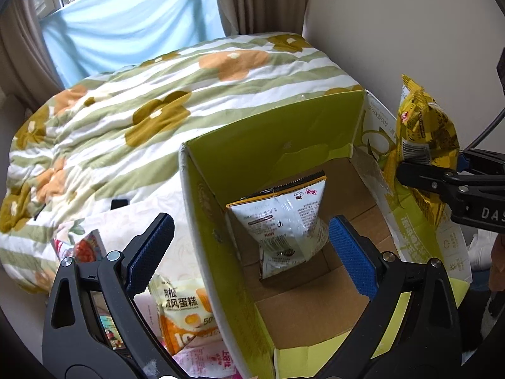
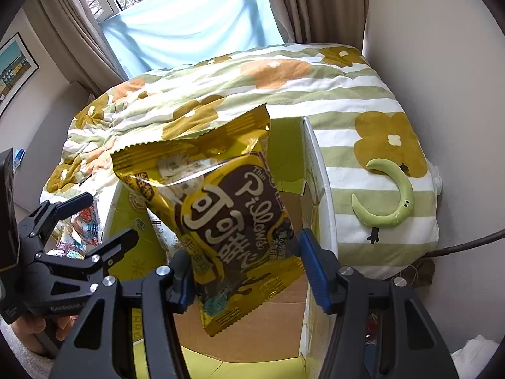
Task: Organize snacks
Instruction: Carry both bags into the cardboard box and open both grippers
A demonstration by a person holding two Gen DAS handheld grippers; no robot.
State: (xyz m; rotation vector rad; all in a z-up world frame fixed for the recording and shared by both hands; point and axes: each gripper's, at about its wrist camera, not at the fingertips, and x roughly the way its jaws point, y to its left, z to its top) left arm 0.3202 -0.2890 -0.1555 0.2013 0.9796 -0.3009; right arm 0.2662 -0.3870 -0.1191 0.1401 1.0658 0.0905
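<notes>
Snacks spread over bed, box and grippers. Largest first: striped floral quilt (image 1: pixel 157 101), far ahead of both sets of jaws, covering bed below window. Next, open green cardboard box (image 1: pixel 221 221), directly under and ahead of left gripper (image 1: pixel 252 246); left wall of box runs between the two blue pads, so left pad (image 1: pixel 151 249) hangs outside box, right pad (image 1: pixel 353 252) inside over brown box floor. Left jaws spread wide, nothing between pads, no contact with anything. White snack bag (image 1: pixel 284 224) standing tilted inside box, ahead of left jaws, nearer right pad, leaning toward far wall, apart from both pads. Gold snack bag (image 2: pixel 227 208) clamped in right gripper (image 2: pixel 246 265), lower part pinched between pads, upper serrated edge sticking up and ahead of jaws, hanging above box opening; same bag seen from left wrist view far right of left jaws, over box's right flap. Orange-white cake packet (image 1: pixel 183 309) lying outside box, just below left pad, on pale floral sheet with other small packets, labels too blurred to read. Green crescent plush (image 2: pixel 391 195) lying on quilt, right of and ahead of right jaws, beyond box wall, well apart from gold bag. Part of hand visible at left gripper's handle in right wrist view, low left.
</notes>
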